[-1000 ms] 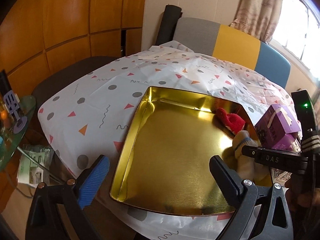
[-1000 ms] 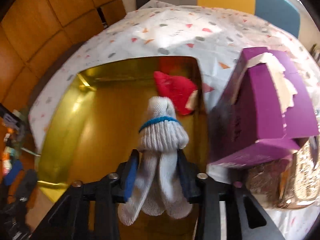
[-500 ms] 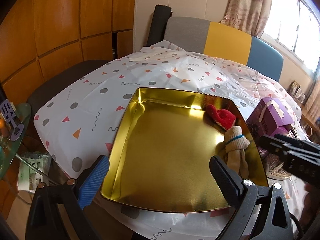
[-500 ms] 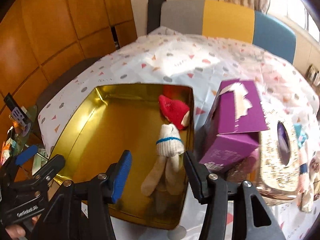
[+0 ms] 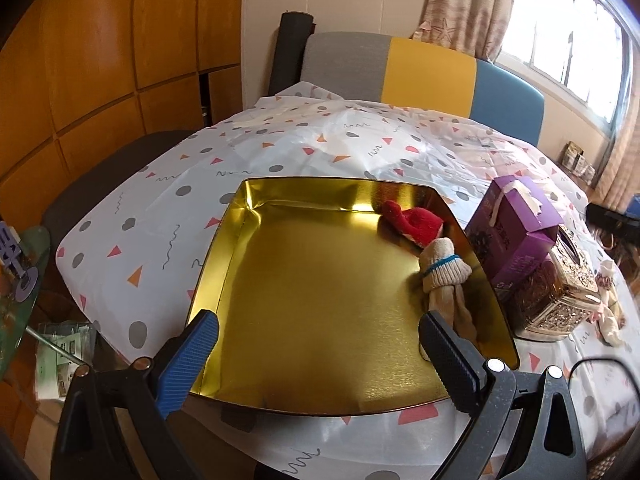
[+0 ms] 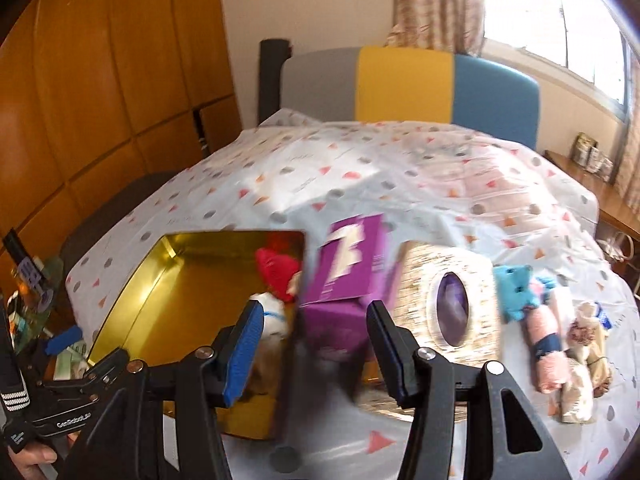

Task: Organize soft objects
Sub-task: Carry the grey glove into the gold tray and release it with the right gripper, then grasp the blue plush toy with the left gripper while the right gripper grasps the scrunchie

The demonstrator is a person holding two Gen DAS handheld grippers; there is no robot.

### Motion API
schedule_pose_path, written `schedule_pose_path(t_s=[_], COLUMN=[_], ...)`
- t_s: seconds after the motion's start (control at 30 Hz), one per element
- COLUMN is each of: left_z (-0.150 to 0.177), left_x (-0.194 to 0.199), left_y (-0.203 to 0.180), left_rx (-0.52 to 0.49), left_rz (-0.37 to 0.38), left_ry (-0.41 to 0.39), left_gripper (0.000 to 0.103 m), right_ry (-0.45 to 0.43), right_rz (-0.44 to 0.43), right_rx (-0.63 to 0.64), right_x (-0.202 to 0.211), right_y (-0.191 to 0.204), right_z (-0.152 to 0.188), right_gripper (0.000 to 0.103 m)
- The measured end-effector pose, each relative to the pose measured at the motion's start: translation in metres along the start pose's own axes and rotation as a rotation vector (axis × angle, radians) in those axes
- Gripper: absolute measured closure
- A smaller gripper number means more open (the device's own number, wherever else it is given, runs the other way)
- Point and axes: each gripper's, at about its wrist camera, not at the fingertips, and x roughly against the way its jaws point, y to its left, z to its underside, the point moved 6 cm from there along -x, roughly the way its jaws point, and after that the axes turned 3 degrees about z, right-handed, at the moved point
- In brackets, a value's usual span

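Observation:
A gold tray [image 5: 320, 280] lies on the patterned tablecloth. Inside it, against the right wall, are a red sock [image 5: 416, 224] and a white sock with a blue band [image 5: 440, 268]. My left gripper [image 5: 316, 332] is open and empty over the tray's near edge. In the blurred right wrist view my right gripper [image 6: 316, 316] stands open with nothing between its fingers, raised above the purple box [image 6: 348, 264]. The tray [image 6: 160, 292], red sock [image 6: 278, 268] and white sock [image 6: 272, 312] lie to its left. A teal sock [image 6: 516, 288], a pink roll [image 6: 546, 344] and beige rolls [image 6: 588, 332] lie at the right.
The purple box [image 5: 516, 220] and an ornate gold tissue box [image 5: 560, 292] stand just right of the tray. A grey, yellow and blue sofa back [image 5: 424, 68] runs behind the table. Wooden panels [image 5: 100, 60] line the left. A glass side table [image 5: 20, 280] stands low left.
My right gripper let go of the white sock, which now lies in the tray, and drew back, upward and to the right, out of the left wrist view. The left gripper stayed open.

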Motion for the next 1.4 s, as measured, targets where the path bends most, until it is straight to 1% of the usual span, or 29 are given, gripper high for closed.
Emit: schedule_pose_path(t_s=[0.13,0.23,0.3,0.37,0.4,0.47,0.5,0.57,0.6,0.7,0.73,0.8,0.87,0.9,0.97,1.0,1.03,1.1,1.13,1.23,1.27,1.33,1.4], left_z=[0.001,0.006,0.008,0.006,0.004,-0.004,-0.008,-0.018,-0.024,-0.044,-0.052,-0.065,-0.078,-0.083,-0.090,-0.093,-0.095,-0.099,-0.101,-0.102,-0.100,-0.095,-0.088], left_x=[-0.003,-0.010,-0.013,-0.012,-0.011,-0.006,-0.003,0.002,0.004,0.008,0.010,0.013,0.013,0.012,0.008,0.005,0.002,-0.004,-0.009,-0.025,-0.031,-0.051,-0.065], left_y=[-0.006,-0.008,-0.010,-0.015,-0.019,-0.029,-0.034,-0.047,-0.054,-0.079,-0.091,-0.116,-0.149,-0.168,-0.204,-0.226,-0.243,-0.285,-0.308,-0.358,-0.370,-0.401,-0.422], left_rx=[-0.020,-0.017,-0.025,-0.040,-0.046,-0.057,-0.075,-0.132,-0.147,-0.176,-0.201,-0.238,-0.286,-0.316,-0.351,-0.366,-0.382,-0.435,-0.478,-0.580,-0.607,-0.666,-0.698], left_rz=[-0.002,0.005,0.016,0.026,0.052,0.091,0.092,0.079,0.091,0.144,0.162,0.217,0.284,0.316,0.388,0.439,0.463,0.487,0.491,0.470,0.460,0.433,0.431], left_ry=[0.014,0.051,0.062,0.056,0.056,0.038,0.022,-0.009,-0.017,-0.024,-0.032,-0.032,-0.024,-0.012,0.036,0.072,0.093,0.123,0.134,0.161,0.163,0.210,0.244], left_gripper=[0.002,0.002,0.002,0.002,0.002,0.002,0.002,0.003,0.003,0.005,0.005,0.008,0.020,0.022,0.041,0.042,0.042,0.042,0.042,0.040,0.038,0.037,0.037], right_ry=[-0.032,-0.046,-0.057,-0.064,-0.070,-0.063,-0.060,-0.047,-0.039,-0.040,-0.005,-0.023,-0.008,0.004,0.016,0.019,0.015,-0.006,-0.012,-0.019,-0.021,-0.026,-0.036], right_rz=[0.076,0.148,0.199,0.272,0.306,0.398,0.450,0.523,0.548,0.579,0.572,0.522,0.527,0.513,0.468,0.465,0.467,0.452,0.447,0.425,0.417,0.405,0.391], right_rx=[-0.034,-0.073,-0.098,-0.136,-0.155,-0.205,-0.243,-0.320,-0.371,-0.509,-0.578,-0.699,-0.725,-0.741,-0.785,-0.785,-0.783,-0.800,-0.810,-0.857,-0.872,-0.895,-0.918], right_x=[0.012,0.018,0.021,0.024,0.025,0.024,0.022,0.018,0.016,0.016,0.015,0.020,0.022,0.022,0.020,0.021,0.023,0.027,0.026,0.027,0.027,0.029,0.031], right_y=[-0.044,-0.083,-0.112,-0.150,-0.170,-0.209,-0.234,-0.275,-0.293,-0.333,-0.345,-0.360,-0.366,-0.367,-0.367,-0.367,-0.366,-0.367,-0.369,-0.375,-0.377,-0.380,-0.382], right_z=[-0.007,-0.009,-0.009,-0.007,-0.005,0.004,0.010,0.025,0.035,0.066,0.076,0.085,0.091,0.094,0.098,0.099,0.100,0.099,0.098,0.100,0.101,0.104,0.105], right_gripper=[0.049,0.049,0.049,0.049,0.049,0.049,0.049,0.049,0.049,0.049,0.049,0.049,0.049,0.049,0.049,0.049,0.049,0.049,0.049,0.049,0.049,0.049,0.049])
